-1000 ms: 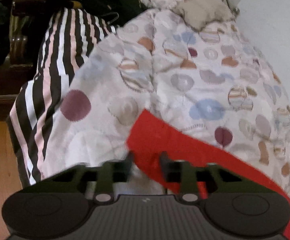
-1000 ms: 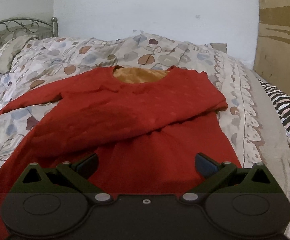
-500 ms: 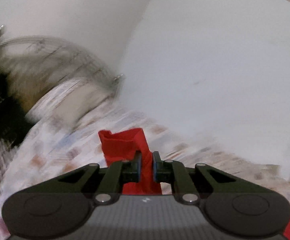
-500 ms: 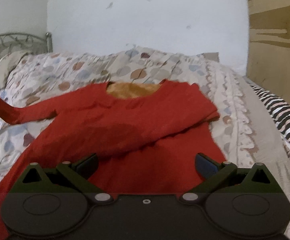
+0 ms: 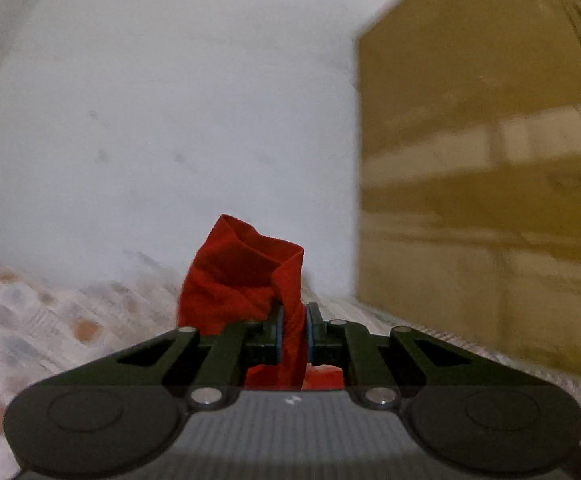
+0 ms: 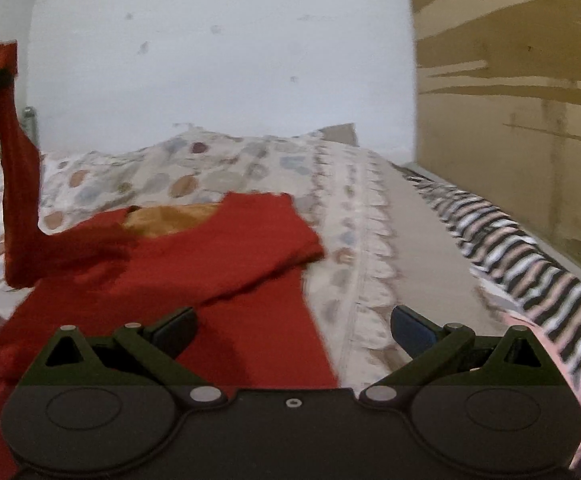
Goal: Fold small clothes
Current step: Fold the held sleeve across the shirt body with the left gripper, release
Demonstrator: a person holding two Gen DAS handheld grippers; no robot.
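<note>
while the patterned quilt (image 6: 250, 168) spreads over the whole bed under the white wall (image 6: 218, 40), everything else sits on or beside it. at the quilt's far right edge stands a tan board (image 6: 522, 100), and along that same side, between board and quilt, lies a black, white and pink striped cloth (image 6: 530, 256). on the quilt's near left part lies the red top (image 6: 226, 264), spread mostly flat, neck opening toward the wall and showing a mustard-yellow lining (image 6: 170, 218); one sleeve is already folded across its chest. the other sleeve (image 6: 16, 184) rises off the quilt at the top's left shoulder, pulled up nearly vertical. its cuff end is pinched in the left gripper (image 5: 292, 334) — jaws pressed together on the red fabric, a crumpled tuft of it standing above the fingertips, with the quilt blurred low in that view. the right gripper (image 6: 292, 330) hovers over the near edge of the quilt, jaws wide apart and holding nothing — the left fingertip above the top's lower body, the right fingertip above bare quilt just beside the top's hem.
</note>
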